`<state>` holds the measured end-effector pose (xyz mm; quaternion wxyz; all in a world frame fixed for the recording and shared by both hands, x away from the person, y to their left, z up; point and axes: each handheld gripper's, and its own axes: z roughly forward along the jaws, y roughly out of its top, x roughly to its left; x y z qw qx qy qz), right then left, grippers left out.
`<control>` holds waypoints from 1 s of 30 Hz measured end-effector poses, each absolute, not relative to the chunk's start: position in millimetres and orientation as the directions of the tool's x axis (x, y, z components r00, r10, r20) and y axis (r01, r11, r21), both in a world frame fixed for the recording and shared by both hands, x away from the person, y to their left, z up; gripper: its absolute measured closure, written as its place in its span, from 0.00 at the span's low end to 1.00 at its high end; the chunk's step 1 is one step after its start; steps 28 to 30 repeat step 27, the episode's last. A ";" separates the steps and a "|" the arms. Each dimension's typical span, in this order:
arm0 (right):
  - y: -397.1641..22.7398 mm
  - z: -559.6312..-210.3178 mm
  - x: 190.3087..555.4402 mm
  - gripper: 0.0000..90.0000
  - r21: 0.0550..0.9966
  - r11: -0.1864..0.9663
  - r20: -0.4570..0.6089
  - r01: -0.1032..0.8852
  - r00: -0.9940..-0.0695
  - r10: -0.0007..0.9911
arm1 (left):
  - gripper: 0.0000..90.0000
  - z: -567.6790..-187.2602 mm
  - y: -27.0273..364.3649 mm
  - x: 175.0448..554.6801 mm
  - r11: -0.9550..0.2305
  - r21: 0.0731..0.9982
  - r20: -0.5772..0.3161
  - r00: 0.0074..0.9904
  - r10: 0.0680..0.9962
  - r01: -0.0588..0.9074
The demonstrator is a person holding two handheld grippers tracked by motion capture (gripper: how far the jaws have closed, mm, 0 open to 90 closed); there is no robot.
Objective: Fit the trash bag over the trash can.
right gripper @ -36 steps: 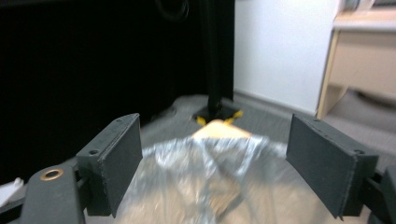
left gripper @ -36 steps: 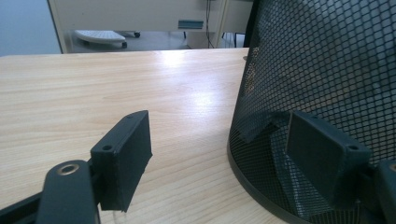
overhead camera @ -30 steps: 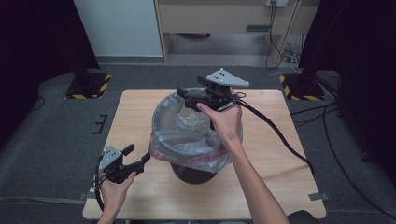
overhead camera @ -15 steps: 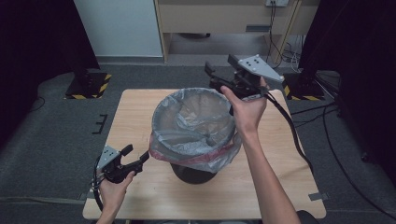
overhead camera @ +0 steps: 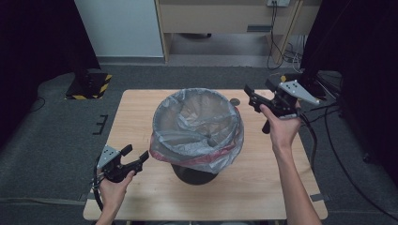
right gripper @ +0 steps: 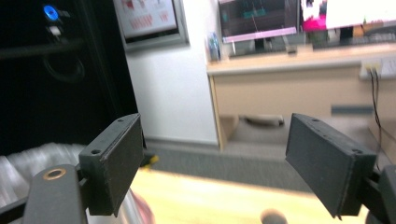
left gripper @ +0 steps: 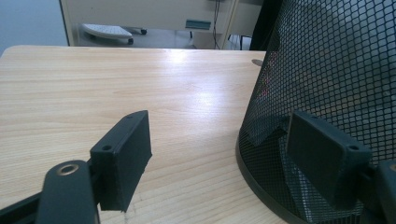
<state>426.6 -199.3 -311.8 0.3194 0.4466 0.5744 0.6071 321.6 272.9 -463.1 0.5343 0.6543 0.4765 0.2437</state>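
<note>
This looks like a lab or test room set up for recording. A pale wooden table (overhead camera: 141, 112) stands alone on grey carpet (overhead camera: 51, 150), hemmed by black curtains (overhead camera: 361, 42). Yellow-and-black striped stand bases (overhead camera: 89, 86) sit on the floor, with loose black cables (overhead camera: 338, 159) trailing. Behind is a beige wooden desk (right gripper: 289, 88) carrying lit computer monitors (right gripper: 259, 16).

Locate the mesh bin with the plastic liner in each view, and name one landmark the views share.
High view: mesh bin at table centre.
Left gripper view: its black mesh wall on the right.
Right gripper view: blurred liner edge at lower left.
Shared landmark: the wooden table.
</note>
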 end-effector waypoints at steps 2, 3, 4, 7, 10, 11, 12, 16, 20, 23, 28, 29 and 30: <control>-207.6 -330.5 423.8 0.20 0.979 -0.134 0.185 0.155 -0.386 0.904 | 0.23 -464.4 273.4 322.2 0.024 0.928 -0.192 0.422 0.886 0.372; -211.7 -339.6 422.3 0.19 0.976 -0.130 0.188 0.174 -0.382 0.905 | 0.23 -465.1 273.5 322.7 0.026 0.926 -0.195 0.419 0.887 0.377; -211.7 -339.6 422.3 0.19 0.976 -0.130 0.188 0.174 -0.382 0.905 | 0.23 -465.1 273.5 322.7 0.026 0.926 -0.195 0.419 0.887 0.377; -226.3 -375.0 416.1 0.17 0.961 -0.114 0.205 0.254 -0.368 0.907 | 0.22 -467.3 274.7 325.0 0.017 0.920 -0.189 0.406 0.894 0.391; -233.8 -400.6 413.3 0.17 0.938 -0.065 0.194 0.341 -0.361 0.912 | 0.21 -470.5 278.2 329.3 0.005 0.911 -0.187 0.402 0.896 0.412; -235.5 -409.3 412.4 0.17 0.931 -0.049 0.188 0.360 -0.362 0.913 | 0.21 -472.3 279.7 330.9 0.003 0.903 -0.191 0.394 0.899 0.430; -237.0 -417.7 411.0 0.17 0.921 -0.035 0.188 0.387 -0.365 0.912 | 0.20 -474.5 281.4 333.8 -0.005 0.898 -0.185 0.389 0.902 0.439; -241.5 -442.7 407.9 0.16 0.891 0.008 0.187 0.455 -0.382 0.905 | 0.20 -480.0 288.1 344.6 -0.022 0.885 -0.162 0.354 0.921 0.465; -254.4 -483.1 404.5 0.15 0.826 0.096 0.157 0.556 -0.390 0.907 | 0.18 -492.1 303.4 359.6 -0.021 0.857 -0.159 0.302 0.940 0.515; -264.6 -497.5 406.8 0.15 0.777 0.148 0.131 0.612 -0.387 0.913 | 0.17 -501.1 308.2 363.0 -0.042 0.820 -0.152 0.288 0.946 0.571; -274.9 -507.3 407.9 0.14 0.748 0.150 0.139 0.647 -0.373 0.917 | 0.15 -508.6 303.4 365.9 -0.109 0.782 -0.111 0.310 0.944 0.613; -274.9 -507.3 407.9 0.14 0.748 0.150 0.139 0.647 -0.373 0.917 | 0.15 -508.6 303.4 365.9 -0.109 0.782 -0.111 0.310 0.944 0.613; -274.9 -507.3 407.9 0.14 0.748 0.150 0.139 0.647 -0.373 0.917 | 0.15 -508.6 303.4 365.9 -0.109 0.782 -0.111 0.310 0.944 0.613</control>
